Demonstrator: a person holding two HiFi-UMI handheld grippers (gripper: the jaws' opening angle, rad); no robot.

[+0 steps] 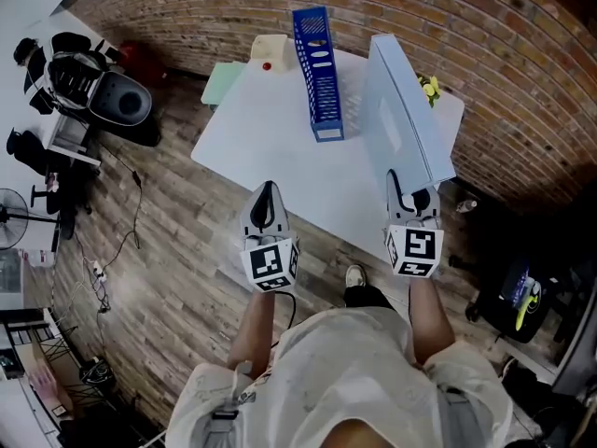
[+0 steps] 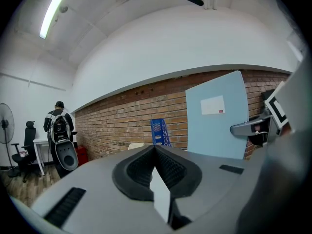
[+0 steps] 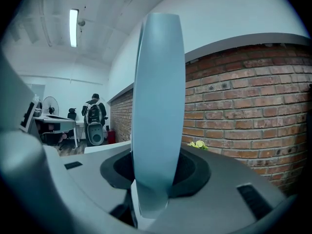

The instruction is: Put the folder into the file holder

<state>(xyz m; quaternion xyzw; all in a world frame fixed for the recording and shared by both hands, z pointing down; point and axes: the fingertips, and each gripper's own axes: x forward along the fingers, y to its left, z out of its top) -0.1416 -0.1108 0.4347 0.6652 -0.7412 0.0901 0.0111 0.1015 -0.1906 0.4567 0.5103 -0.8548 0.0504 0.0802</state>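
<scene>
A tall blue file holder (image 1: pixel 317 73) stands upright on the far part of the white table (image 1: pixel 270 147). To its right a light blue folder (image 1: pixel 403 110) is held up on edge above the table, with my right gripper (image 1: pixel 411 190) shut on its near lower edge. In the right gripper view the folder (image 3: pixel 157 96) rises between the jaws, edge-on. My left gripper (image 1: pixel 267 189) hovers over the table's near edge, shut and holding nothing. In the left gripper view its jaws meet at a point (image 2: pixel 155 148), with the folder (image 2: pixel 217 118) and file holder (image 2: pixel 159 131) beyond.
A cream box (image 1: pixel 270 49) and a green sheet (image 1: pixel 220 82) lie at the table's far end. Yellow flowers (image 1: pixel 430 89) sit at its right corner by the brick wall (image 1: pixel 522 54). A figure with a backpack (image 2: pixel 58 123), chairs and a fan (image 1: pixel 9 218) stand at left.
</scene>
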